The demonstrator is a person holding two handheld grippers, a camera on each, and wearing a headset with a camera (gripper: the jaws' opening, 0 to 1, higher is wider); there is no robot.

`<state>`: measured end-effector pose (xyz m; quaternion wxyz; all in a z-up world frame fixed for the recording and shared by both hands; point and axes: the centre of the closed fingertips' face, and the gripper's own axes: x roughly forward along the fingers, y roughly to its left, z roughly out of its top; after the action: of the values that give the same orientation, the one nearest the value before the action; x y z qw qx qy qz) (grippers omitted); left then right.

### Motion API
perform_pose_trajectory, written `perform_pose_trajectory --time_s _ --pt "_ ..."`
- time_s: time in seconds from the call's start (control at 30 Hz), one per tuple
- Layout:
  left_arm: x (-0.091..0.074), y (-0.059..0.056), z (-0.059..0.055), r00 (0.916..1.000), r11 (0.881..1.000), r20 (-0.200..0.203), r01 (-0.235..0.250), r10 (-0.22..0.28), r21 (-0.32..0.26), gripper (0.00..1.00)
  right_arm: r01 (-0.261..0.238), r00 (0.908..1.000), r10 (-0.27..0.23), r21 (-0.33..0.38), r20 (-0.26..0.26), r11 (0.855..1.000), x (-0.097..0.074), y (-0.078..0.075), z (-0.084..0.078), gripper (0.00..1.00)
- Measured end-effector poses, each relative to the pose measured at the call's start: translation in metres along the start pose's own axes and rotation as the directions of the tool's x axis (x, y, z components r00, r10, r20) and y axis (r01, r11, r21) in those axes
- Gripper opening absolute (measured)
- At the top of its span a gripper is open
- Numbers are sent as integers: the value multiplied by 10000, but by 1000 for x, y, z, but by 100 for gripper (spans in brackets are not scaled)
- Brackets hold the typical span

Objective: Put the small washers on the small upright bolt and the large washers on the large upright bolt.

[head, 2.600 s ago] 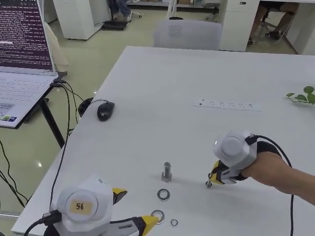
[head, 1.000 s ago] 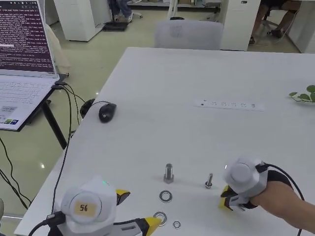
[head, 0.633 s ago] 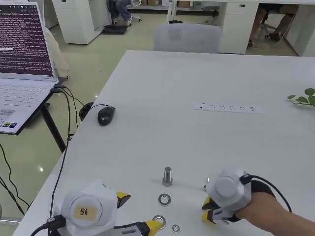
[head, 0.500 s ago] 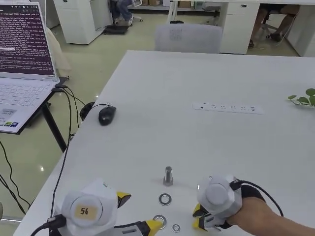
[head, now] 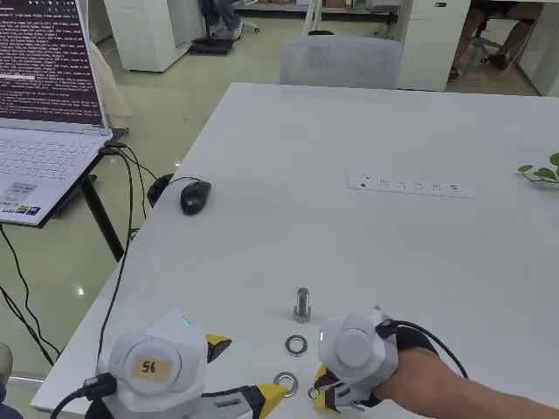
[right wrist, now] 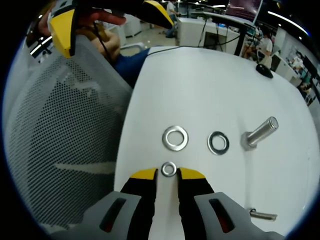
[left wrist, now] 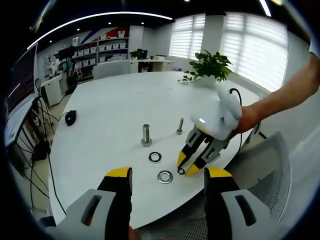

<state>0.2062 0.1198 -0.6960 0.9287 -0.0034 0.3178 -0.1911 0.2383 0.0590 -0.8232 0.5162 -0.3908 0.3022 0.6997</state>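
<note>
White table [head: 393, 253], matte and wide, in an open office with a pale floor. Grey chair [head: 341, 59] at the far edge, laptop [head: 39, 105] on a side stand to the left, blinds [left wrist: 245, 42] over bright windows. Mouse [head: 194, 196], power strip [head: 410, 185] and leafy plant [head: 543, 170] lie well apart from the work. By the near edge, large bolt [head: 302, 304] and small bolt [left wrist: 180, 126] stand upright. 2 big rings lie flat before the large bolt: first large washer [right wrist: 218, 142], second large washer [right wrist: 175, 138] nearer the edge. Right gripper [right wrist: 168, 176] has its tips low at the table, jaws a narrow gap apart, small washer [right wrist: 169, 169] lying flat at their mouth, not clamped. Left gripper [left wrist: 167, 174] hovers past the edge, jaws wide apart, holding nothing. Mesh chair back [right wrist: 60, 125] sits below the rim.
</note>
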Motion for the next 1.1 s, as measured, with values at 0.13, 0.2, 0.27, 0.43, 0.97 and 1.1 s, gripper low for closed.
perform_pose_trajectory --time_s 0.13,0.2,0.27,0.43,0.97,1.1 --pt "2 -2 1 10000 10000 -12 42 -42 36 57 46 10000 -49 -353 -75 9994 1 0 0 17" --pt "3 -3 1 10000 10000 -21 63 -63 55 57 23 9999 -32 -568 -160 9984 0 0 0 17" --pt "4 -3 1 10000 10000 -22 76 -76 49 57 -18 9997 -4 -882 -257 9961 1 0 0 17" --pt "5 -5 3 9999 9999 -33 110 -110 84 57 -117 9983 27 -1551 -580 9878 1 4 1 15" --pt "2 -1 3 10000 10000 -8 -34 34 6 57 163 9993 -179 -476 -340 9987 -6 -4 -10 14" --pt "3 -2 2 10000 10000 -18 -2 2 2 57 201 9997 -200 43 -109 9998 -8 -6 -14 14"
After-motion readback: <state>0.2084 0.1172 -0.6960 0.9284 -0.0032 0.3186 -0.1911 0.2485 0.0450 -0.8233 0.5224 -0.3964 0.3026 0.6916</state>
